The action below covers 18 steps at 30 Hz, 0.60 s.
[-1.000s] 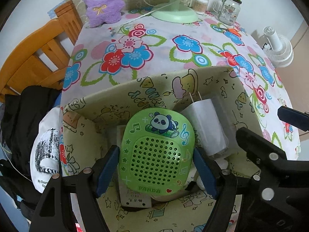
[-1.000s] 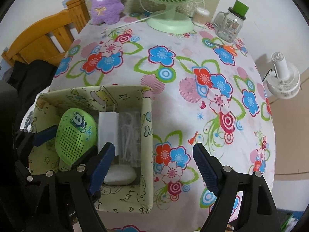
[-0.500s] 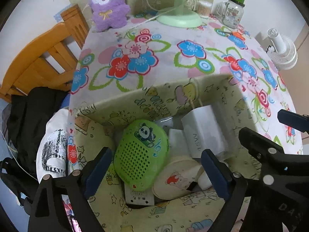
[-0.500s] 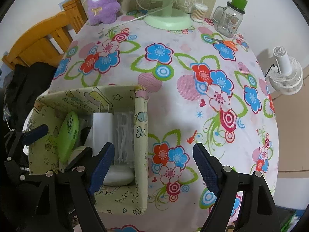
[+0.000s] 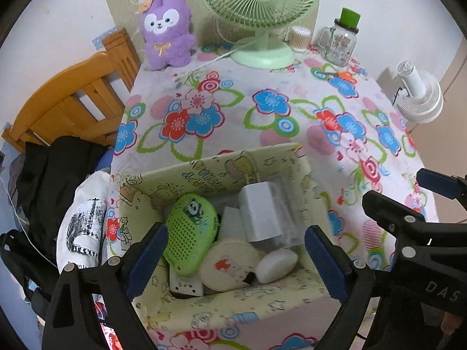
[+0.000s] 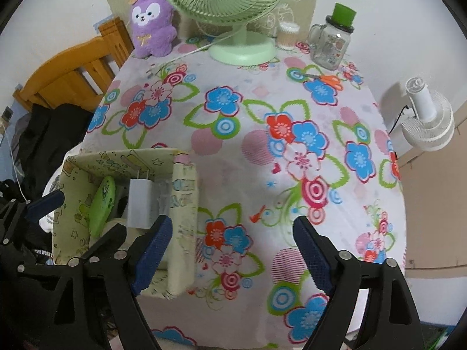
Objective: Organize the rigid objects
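A yellow cartoon-print box (image 5: 210,166) stands at the near left of the flowered table. Inside lie a green panda speaker (image 5: 191,233), tilted against the left wall, a white charger (image 5: 259,215), a round cream lid (image 5: 230,264) and a white oval piece (image 5: 277,265). My left gripper (image 5: 236,259) hovers open above the box, touching nothing. My right gripper (image 6: 232,250) hangs over the tablecloth just right of the box (image 6: 184,204). Its jaws are opening, with nothing between them. In the left wrist view, the right gripper (image 5: 408,218) shows at the right edge.
At the back stand a green desk fan (image 6: 242,49), a purple plush (image 6: 151,20), a swab tub (image 6: 287,36) and a green-lidded glass jar (image 6: 331,43). Orange scissors (image 6: 329,80) lie near the jar. A white fan (image 6: 429,122) is off the right edge; a wooden chair (image 5: 73,105) and black bag (image 5: 55,175) are on the left.
My left gripper let go of the green speaker, opened wide and rose; the speaker now leans inside the box. My right gripper shifted right and up, with its jaws spread wider.
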### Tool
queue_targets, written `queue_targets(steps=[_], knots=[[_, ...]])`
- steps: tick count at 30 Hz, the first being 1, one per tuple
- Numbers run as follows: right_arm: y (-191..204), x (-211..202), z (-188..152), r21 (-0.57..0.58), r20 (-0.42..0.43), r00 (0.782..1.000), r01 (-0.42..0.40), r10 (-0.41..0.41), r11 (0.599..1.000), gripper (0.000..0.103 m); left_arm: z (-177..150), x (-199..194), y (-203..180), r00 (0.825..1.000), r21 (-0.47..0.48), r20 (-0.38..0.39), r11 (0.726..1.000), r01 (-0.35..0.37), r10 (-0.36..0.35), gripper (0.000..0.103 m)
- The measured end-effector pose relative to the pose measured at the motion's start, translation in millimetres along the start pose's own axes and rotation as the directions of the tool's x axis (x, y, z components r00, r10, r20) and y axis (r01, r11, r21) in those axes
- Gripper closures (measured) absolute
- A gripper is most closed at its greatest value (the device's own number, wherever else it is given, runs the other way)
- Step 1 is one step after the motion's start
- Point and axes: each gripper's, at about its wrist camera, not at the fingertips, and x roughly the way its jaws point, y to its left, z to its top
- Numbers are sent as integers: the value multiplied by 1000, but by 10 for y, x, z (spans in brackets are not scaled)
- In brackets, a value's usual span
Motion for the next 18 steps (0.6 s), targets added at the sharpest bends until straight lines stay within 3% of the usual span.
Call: queue_targets(steps=[18], knots=[[-660,-783,-47,36,169,985,2,-8,999,3,80,-729,-371,991,-32,134,999,28,-24,3]])
